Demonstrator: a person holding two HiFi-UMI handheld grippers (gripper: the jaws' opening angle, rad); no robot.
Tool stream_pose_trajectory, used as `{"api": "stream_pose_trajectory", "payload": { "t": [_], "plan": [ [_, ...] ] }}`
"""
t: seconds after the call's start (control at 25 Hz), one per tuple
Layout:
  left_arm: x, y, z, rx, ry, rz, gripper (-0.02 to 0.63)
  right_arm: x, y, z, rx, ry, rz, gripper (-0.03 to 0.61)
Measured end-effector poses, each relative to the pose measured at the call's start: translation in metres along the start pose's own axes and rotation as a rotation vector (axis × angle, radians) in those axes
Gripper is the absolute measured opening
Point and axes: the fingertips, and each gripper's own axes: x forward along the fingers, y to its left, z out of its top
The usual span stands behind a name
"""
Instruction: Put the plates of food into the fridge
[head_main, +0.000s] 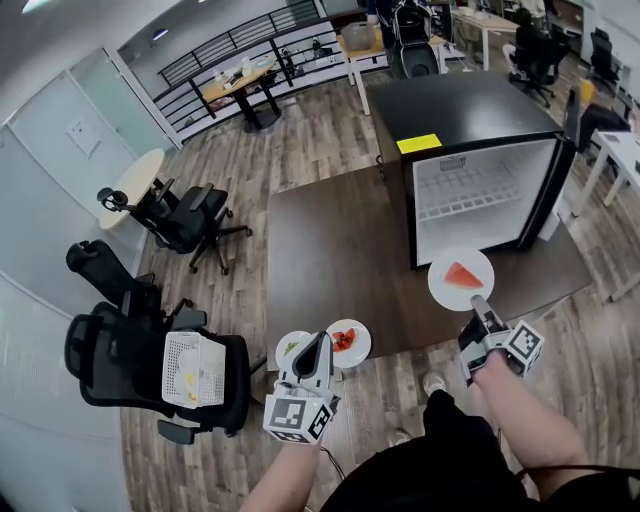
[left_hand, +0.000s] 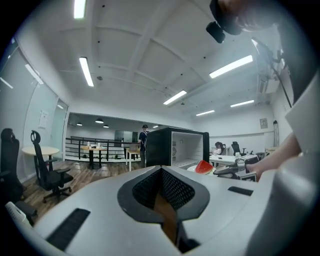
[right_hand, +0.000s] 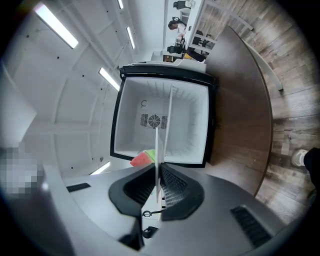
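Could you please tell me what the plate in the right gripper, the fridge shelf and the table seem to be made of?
The plate: probably ceramic or melamine, plain smooth white, thin edge. The fridge shelf: white-coated wire, seen as a grid of thin bars. The table: likely wood laminate, dark brown matte, flat even top.

At yr 3 o'clock the plate (head_main: 445, 290) is white, its watermelon slice (head_main: 462, 275) red w/ green rind. The fridge (head_main: 470, 110): black outside, white inside, yellow label (head_main: 418, 143) on top. The table (head_main: 330, 240): dark brown. At 6 o'clock, red-food plate (head_main: 364, 352) & green-food plate (head_main: 280, 350): both white. Yr left cube (head_main: 298, 418) & right cube (head_main: 524, 345): b/w squares.
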Motion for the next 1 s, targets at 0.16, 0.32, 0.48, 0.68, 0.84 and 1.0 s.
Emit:
{"api": "stream_pose_trajectory", "payload": {
  "t": [0.16,0.32,0.48,0.68,0.84,1.0],
  "plan": [
    [0.024,-0.017,0.005,0.004,-0.011,-0.034,0.005,0.018,0.003,0.018,0.019,-0.005,0.007,0.021],
    [0.047,-0.026,0.011,0.022,-0.006,-0.039,0.005,0.04,0.004,0.032,0.02,0.003,0.016,0.021],
    [0.068,-0.024,0.02,0.037,-0.011,-0.034,0.005,0.065,0.008,0.046,0.032,0.003,0.031,0.021],
    [0.099,-0.015,0.028,0.042,-0.022,-0.01,0.005,0.098,0.01,0.064,0.026,0.021,0.041,0.021],
    [0.123,-0.011,0.039,0.043,-0.033,-0.003,0.005,0.122,0.016,0.074,0.034,0.029,0.051,0.021],
    [0.144,-0.011,0.041,0.042,-0.035,0.007,0.005,0.143,0.019,0.088,0.042,0.037,0.064,0.021]
  ]
}}
